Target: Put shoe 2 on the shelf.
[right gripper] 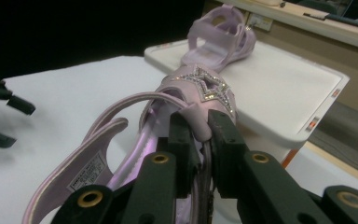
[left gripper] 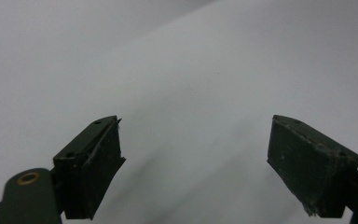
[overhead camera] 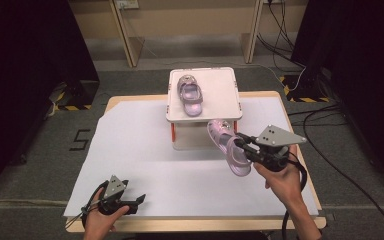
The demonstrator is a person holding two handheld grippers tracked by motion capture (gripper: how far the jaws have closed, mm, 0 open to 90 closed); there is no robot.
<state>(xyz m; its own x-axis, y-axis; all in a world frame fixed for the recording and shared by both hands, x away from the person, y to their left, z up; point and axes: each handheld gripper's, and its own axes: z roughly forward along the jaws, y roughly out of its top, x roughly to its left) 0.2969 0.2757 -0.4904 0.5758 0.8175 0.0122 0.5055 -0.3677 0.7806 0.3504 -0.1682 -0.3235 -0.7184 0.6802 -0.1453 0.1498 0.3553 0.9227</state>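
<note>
While right gripper (overhead camera: 243,145) fingers pinch the sandal (overhead camera: 226,146) sidewall, left gripper (overhead camera: 139,202) idles wide open.
Light, floppy, likely to swing; a mid-sole grip looks steadier.

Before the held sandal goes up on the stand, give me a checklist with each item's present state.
1. Right gripper shut on the held sandal: ok, jaws pinch its side edge.
2. Sandal clear of the table: ok, it hangs in the air.
3. Free room on the stand beside the other sandal: ok, the right half of the top is bare.
4. Grip firm enough for the lift: cannot tell.
5. Left gripper out of the way: ok, open at the near left edge.
</note>
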